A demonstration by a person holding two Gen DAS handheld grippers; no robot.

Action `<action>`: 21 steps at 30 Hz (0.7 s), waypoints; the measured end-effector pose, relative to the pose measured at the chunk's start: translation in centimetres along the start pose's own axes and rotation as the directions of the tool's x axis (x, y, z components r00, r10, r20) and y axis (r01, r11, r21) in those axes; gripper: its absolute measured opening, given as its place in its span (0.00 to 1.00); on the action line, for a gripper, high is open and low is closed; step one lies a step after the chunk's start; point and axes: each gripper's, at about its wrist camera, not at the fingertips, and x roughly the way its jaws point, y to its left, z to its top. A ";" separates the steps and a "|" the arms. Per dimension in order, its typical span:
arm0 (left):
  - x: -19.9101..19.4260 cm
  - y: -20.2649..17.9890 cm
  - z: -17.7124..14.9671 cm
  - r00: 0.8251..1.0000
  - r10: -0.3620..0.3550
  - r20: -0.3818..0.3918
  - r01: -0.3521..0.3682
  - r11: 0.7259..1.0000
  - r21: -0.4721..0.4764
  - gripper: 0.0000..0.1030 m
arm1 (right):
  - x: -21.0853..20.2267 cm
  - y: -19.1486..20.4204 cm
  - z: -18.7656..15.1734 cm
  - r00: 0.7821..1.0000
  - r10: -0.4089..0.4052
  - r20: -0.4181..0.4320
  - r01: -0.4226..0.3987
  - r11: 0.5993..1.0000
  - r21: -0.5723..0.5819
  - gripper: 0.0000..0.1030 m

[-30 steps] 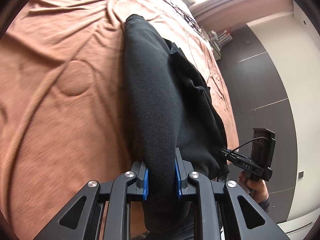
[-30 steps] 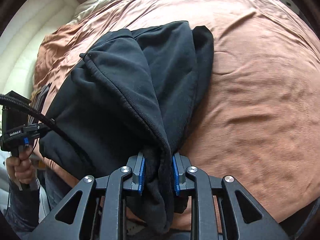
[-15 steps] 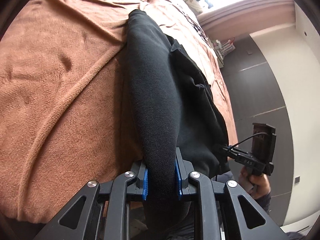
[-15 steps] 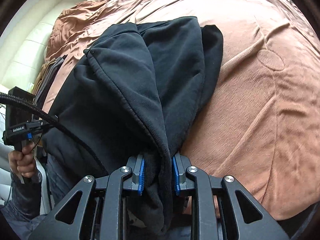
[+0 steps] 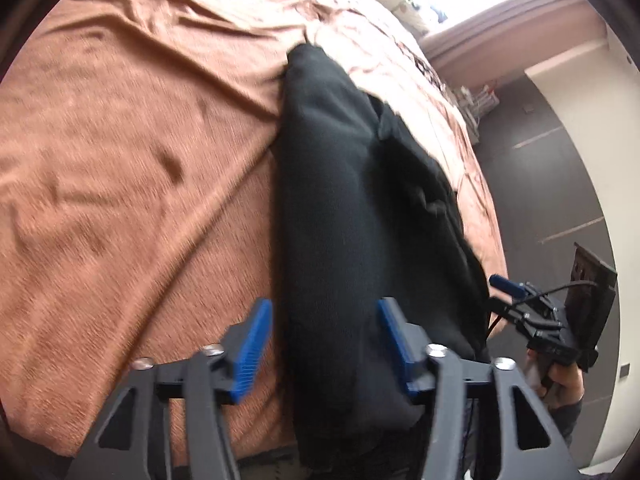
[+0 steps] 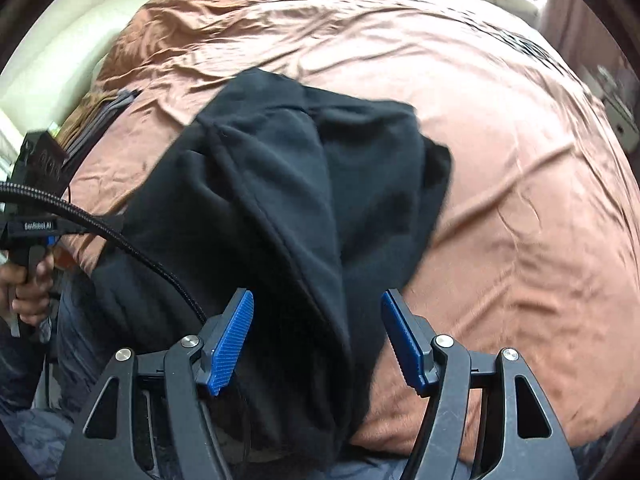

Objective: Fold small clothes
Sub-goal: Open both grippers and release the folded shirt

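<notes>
Left tool (image 5: 326, 346): blue pads apart, around a black sweater (image 5: 340, 220).
Right tool (image 6: 318, 340): pads apart, sweater between.
Bed (image 6: 520, 160): brown cover.

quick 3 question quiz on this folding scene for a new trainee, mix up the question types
1. True or false: the left tongs are clamped shut on the black garment.
2. Multiple choice: what does the garment lie on? A) a white table B) a brown bedspread C) a tiled floor
3. Fill the blank: in the right wrist view, the right tongs stand ____ with the garment between their blue pads.

Key
1. False: both pads stand apart from the cloth.
2. B
3. open
</notes>
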 end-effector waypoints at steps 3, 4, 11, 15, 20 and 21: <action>0.2 0.0 1.0 1.000 -0.001 0.018 0.002 1.000 -0.015 0.62 | 1.5 2.0 1.4 1.000 0.001 -0.002 -0.001 0.999 -0.050 0.63; 0.3 -0.1 1.2 1.000 -0.001 0.023 0.001 1.000 -0.016 0.62 | 1.8 2.4 1.5 1.000 0.003 -0.004 -0.004 0.998 -0.063 0.63; 0.4 1.3 1.9 0.999 0.002 0.038 -0.001 0.999 -0.042 0.62 | 5.8 6.5 4.0 0.999 -0.025 -0.028 0.019 0.981 -0.191 0.63; -0.3 2.7 1.9 0.999 0.010 0.046 -0.008 0.998 -0.065 0.62 | 7.9 7.9 5.5 0.997 -0.067 -0.026 0.059 0.972 -0.227 0.63; -0.7 4.0 1.5 0.998 0.024 0.051 -0.020 0.996 -0.086 0.62 | 9.6 9.1 6.2 0.995 -0.102 0.000 0.098 0.956 -0.276 0.63; -0.6 4.0 1.6 0.998 0.026 0.050 -0.021 0.996 -0.089 0.62 | 9.9 9.1 6.2 0.995 -0.101 0.003 0.098 0.956 -0.276 0.63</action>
